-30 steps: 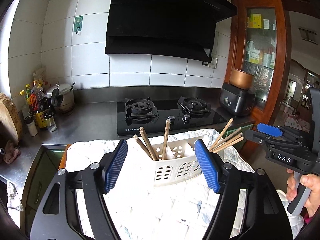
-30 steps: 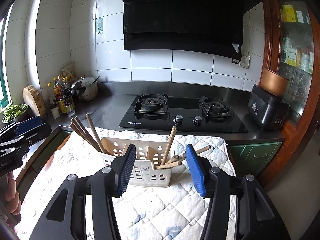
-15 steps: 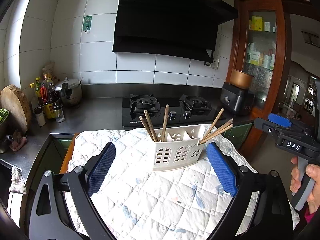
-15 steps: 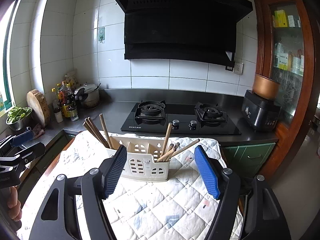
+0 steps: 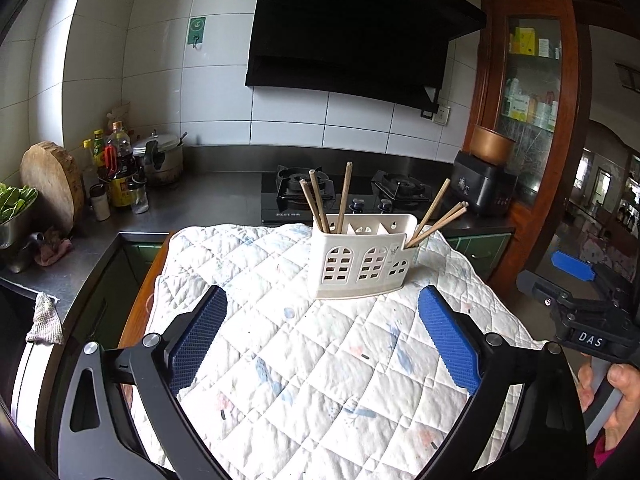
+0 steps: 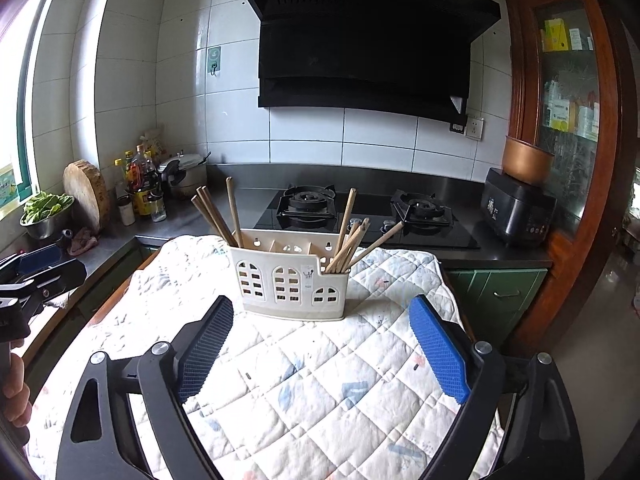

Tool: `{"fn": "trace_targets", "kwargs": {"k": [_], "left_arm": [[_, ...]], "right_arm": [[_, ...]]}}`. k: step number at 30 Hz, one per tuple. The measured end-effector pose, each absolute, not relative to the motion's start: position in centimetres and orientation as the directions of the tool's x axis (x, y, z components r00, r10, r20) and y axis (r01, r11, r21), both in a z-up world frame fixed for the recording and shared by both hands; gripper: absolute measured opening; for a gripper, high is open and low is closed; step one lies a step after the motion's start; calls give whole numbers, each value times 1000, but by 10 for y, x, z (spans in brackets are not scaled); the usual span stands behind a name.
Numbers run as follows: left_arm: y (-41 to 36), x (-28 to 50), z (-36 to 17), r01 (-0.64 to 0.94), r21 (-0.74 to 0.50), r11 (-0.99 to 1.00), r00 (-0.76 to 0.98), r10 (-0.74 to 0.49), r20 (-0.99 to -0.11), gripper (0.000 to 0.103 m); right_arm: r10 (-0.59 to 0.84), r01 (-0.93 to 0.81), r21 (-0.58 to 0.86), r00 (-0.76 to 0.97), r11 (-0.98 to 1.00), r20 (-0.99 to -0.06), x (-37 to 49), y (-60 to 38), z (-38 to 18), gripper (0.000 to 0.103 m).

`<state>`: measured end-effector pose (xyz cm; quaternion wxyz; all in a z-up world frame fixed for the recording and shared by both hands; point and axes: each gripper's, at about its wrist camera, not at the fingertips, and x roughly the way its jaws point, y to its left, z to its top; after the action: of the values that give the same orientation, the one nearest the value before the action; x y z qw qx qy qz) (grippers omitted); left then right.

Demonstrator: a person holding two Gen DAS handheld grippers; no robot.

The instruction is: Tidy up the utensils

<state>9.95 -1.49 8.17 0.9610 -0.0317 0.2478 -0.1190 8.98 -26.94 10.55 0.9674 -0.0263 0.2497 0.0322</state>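
A white plastic utensil holder (image 5: 360,258) stands upright on a white quilted cloth (image 5: 320,344). Wooden chopsticks lean in its left compartment (image 5: 320,204) and in its right compartment (image 5: 438,216). The holder also shows in the right wrist view (image 6: 292,280), with chopsticks at its left end (image 6: 218,216) and right end (image 6: 352,240). My left gripper (image 5: 324,344) is open and empty, well short of the holder. My right gripper (image 6: 320,356) is open and empty, also short of it. The middle compartment holds nothing I can see.
A black gas hob (image 6: 360,216) lies behind the cloth. Bottles (image 5: 120,176), a pot (image 5: 160,156) and a wooden block (image 5: 52,184) stand at the left. A black appliance (image 6: 516,208) stands at the right. The cloth's edges drop off left and right.
Both grippers have drawn back from the holder, which now looks smaller and farther off. Both grippers' jaws have opened wider. The holder and chopsticks have stayed in place.
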Motion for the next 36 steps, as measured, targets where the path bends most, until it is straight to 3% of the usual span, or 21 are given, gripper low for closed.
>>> {"fn": "trace_targets", "kwargs": {"k": [7,16,36], "left_arm": [[-15,78,67,180,-45,983,854,-179,-488,95],[-9,60,50,188,-56,981,836,-190,-515,95],[-6,47,12,166,-49,985,796,-163,-583,95]], "right_arm": [[84,-97,3,849,995,-522,62,-254,77,92],[115,-62,115,824,991,-554,36,-259,45,93],[56,-33,50,813,998,-580,18,-248,25,95]]}}
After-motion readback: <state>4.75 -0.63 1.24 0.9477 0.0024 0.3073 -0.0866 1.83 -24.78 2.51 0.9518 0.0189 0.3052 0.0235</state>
